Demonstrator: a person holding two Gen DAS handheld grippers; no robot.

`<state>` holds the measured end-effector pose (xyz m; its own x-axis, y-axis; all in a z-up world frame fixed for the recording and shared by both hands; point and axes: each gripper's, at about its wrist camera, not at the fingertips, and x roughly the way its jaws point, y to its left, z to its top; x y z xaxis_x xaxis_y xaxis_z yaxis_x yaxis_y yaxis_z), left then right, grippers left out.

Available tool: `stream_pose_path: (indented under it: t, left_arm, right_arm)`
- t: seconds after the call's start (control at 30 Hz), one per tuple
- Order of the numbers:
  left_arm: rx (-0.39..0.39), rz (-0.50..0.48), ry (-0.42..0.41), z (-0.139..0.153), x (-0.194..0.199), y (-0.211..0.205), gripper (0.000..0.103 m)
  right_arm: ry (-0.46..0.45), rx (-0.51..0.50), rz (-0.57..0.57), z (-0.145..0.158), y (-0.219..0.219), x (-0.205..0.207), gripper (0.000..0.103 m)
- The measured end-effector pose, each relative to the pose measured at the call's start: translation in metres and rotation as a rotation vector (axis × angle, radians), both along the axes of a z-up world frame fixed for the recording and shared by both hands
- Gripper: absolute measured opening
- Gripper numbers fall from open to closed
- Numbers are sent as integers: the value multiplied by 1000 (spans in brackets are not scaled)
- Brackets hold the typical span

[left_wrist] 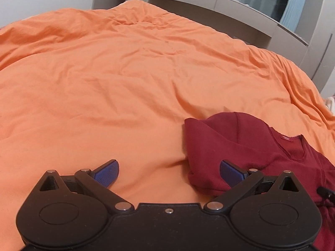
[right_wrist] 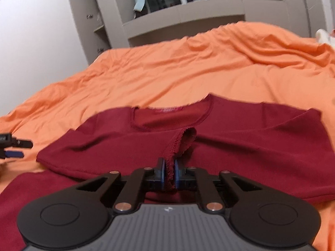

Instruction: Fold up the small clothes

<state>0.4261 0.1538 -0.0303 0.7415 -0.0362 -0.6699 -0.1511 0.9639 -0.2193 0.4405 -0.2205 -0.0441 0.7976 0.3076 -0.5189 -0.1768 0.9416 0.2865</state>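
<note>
A dark red t-shirt (right_wrist: 251, 138) lies on the orange bedcover (right_wrist: 188, 73), neck away from me, one sleeve folded in. My right gripper (right_wrist: 169, 174) is shut on a stitched hem edge of the shirt (right_wrist: 178, 144), lifted in a ridge over the shirt's middle. In the left wrist view the shirt (left_wrist: 240, 146) lies at the right, its folded sleeve in front. My left gripper (left_wrist: 169, 172) is open and empty above the bedcover (left_wrist: 125, 83), its right fingertip (left_wrist: 230, 172) over the shirt's edge. The left gripper also shows at the left edge of the right wrist view (right_wrist: 12, 146).
Grey-beige cabinets with glass doors (left_wrist: 251, 2) stand behind the bed, also seen in the right wrist view (right_wrist: 188, 10). A white wall (right_wrist: 37, 41) is at the left. A pale object (right_wrist: 323, 35) lies at the bed's far right.
</note>
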Motion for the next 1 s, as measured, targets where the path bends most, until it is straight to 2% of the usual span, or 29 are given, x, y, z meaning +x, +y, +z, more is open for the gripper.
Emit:
stream_pose_path:
  t: [0.1, 0.2, 0.37, 0.57, 0.7, 0.83, 0.9, 0.93, 1.0]
  left_arm:
    - [-9, -40, -15, -1, -2, -4, 102]
    - [10, -84, -31, 0, -5, -11, 102]
    - [123, -200, -27, -2, -8, -37, 102]
    - [219, -307, 21, -13, -7, -57, 102]
    - [290, -296, 41, -20, -3, -65, 101]
    - [362, -216, 45, -22, 4, -68, 91]
    - [363, -189, 42, -21, 6, -66, 87]
    - [365, -166, 35, -19, 6, -64, 81]
    - [360, -126, 9, -14, 2, -60, 79]
  right_arm:
    - [-44, 13, -61, 9, -9, -7, 8]
    - [-55, 51, -75, 14, -19, -6, 8]
    - [-55, 75, -68, 15, -22, -3, 8]
    - [-69, 99, -68, 20, -26, -2, 8]
    - [-66, 101, -67, 20, -26, -2, 9]
    - [-58, 102, -68, 18, -28, -3, 9]
    - [-52, 98, -68, 18, -28, -3, 9]
    - [-44, 92, -68, 17, -27, -2, 9]
    - [-9, 71, -68, 13, -24, -1, 9]
